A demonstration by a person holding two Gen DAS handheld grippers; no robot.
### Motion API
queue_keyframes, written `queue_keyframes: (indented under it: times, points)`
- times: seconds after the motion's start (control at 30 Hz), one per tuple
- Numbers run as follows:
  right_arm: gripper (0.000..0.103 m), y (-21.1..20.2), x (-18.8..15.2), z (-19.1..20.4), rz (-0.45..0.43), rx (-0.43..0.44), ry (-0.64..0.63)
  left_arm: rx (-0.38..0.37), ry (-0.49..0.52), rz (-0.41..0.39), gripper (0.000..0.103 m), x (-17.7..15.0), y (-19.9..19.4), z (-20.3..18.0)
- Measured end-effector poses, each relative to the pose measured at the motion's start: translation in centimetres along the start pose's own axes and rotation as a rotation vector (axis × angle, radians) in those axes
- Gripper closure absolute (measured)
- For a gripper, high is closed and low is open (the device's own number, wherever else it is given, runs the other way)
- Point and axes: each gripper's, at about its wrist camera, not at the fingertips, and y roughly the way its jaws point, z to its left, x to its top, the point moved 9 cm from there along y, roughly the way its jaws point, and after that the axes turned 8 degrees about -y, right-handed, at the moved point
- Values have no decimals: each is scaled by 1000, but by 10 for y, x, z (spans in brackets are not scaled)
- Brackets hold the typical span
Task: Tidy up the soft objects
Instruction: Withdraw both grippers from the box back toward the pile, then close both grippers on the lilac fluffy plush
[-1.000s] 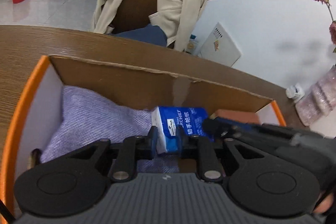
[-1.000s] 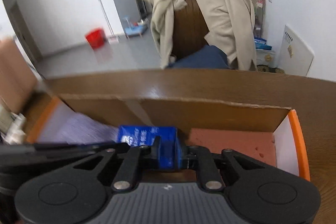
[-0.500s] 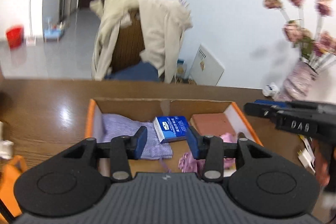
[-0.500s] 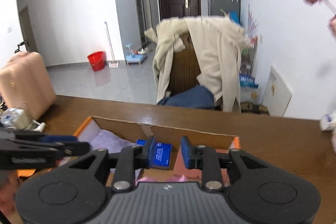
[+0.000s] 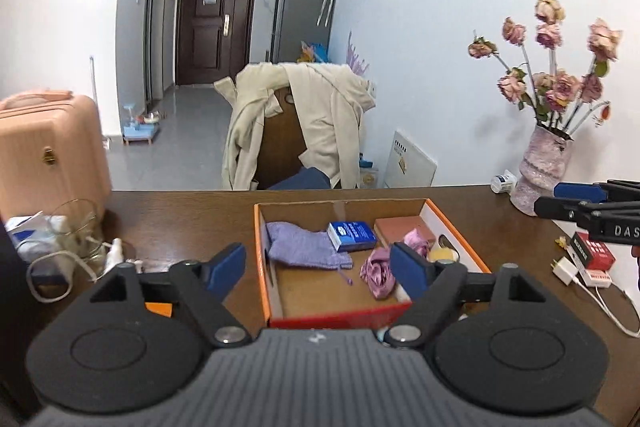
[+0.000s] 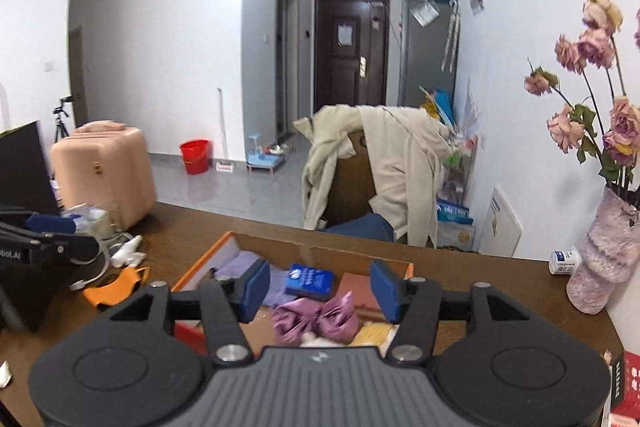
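A dark wooden table [image 5: 200, 211] stands in a white-walled room with a brown door [image 5: 212, 27] at the end of the hallway, and a chair draped with a cream jacket [image 5: 320, 123] sits behind its far edge. On the table lies an open cardboard box [image 5: 262, 267] with orange edges. Inside it, a lilac knitted cloth [image 5: 304, 245] lies at the left, a blue tissue pack [image 5: 352, 235] rests just beside it in the middle, and a flat reddish block [image 5: 396, 227] sits at the right rear. A pink satin bow [image 6: 316, 319] lies nearer the front, with a yellow item [image 6: 374, 333] beside it.

The left gripper [image 5: 318, 267] hangs above the box's near edge; its jaws have just been opening and now stand wide apart with nothing gripped between them. The right gripper [image 6: 316, 287] is likewise released, its jaws having just been opening, and the 2 blue pads [image 6: 254, 285] frame the tissue pack and bow from above without touching them.

To the right a pink vase [image 5: 544, 167] holds dried roses [image 5: 560, 83], with a small white bottle [image 5: 503, 183] just beside it. At the left are a glass jar [image 5: 74, 231], white cables [image 5: 52, 267] and a peach suitcase [image 5: 48, 151] on the floor beyond.
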Motion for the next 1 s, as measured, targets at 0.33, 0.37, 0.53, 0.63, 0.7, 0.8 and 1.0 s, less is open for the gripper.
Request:
queue_keyframes:
  times: [0.33,0.37,0.53,0.63,0.7,0.8,1.0]
  points:
    - [21,-84,-106,86,-99,66,-71,29,83,-100,5,-136,-83,-1]
    - [21,-87,-119,92,-90,61,-69,25,82,-104,5,-148,-90,-1]
    - [21,-106,-183,110,-58,32,-4,22,40,-100,1,-204,-113,0]
    - [21,-115,-212,120,-31,51,56,24,29,-79,1,-225,-117,-1]
    - [21,-119,-227,123,-12,66,77,11,32,-56,1,-231,-114,-4]
    - [21,-117,-234,121,11,57,74,18,56,-49,1,-234,-106,-8]
    - [21,-101,-234,113,23,47,100,1,48,-3,1,-234,-81,-15]
